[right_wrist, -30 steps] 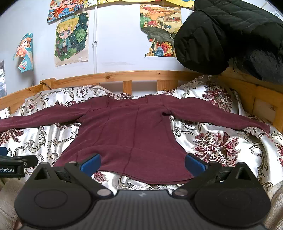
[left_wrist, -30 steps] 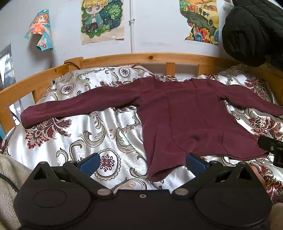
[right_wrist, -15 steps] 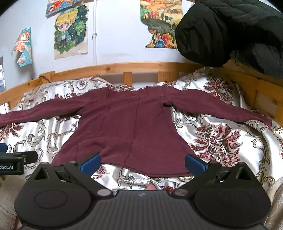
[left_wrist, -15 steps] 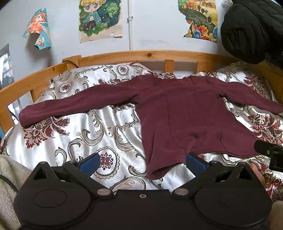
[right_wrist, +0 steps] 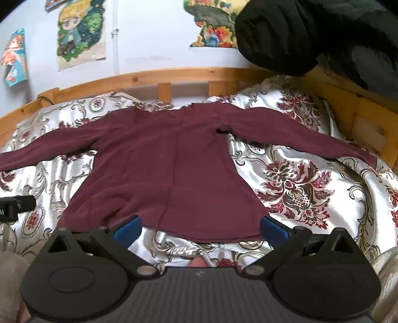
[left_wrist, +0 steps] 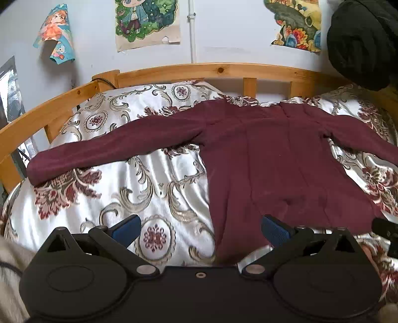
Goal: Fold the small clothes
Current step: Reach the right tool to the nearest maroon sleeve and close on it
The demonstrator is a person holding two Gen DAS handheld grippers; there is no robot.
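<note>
A maroon long-sleeved top lies flat on the patterned satin bedspread, both sleeves spread out to the sides and its hem toward me. My left gripper hangs open just short of the hem's left corner, with nothing between its blue pads. My right gripper is open too, straddling the hem's right part from just above, holding nothing. The right gripper's tip shows at the right edge of the left wrist view.
A wooden bed rail curves around the back and sides. A black padded jacket hangs over the right corner. Posters are on the wall. A beige fleece lies at the near left.
Both grippers have moved forward and lower toward the top's hem, so the garment looks larger. Both stay open, and the top has not shifted.
</note>
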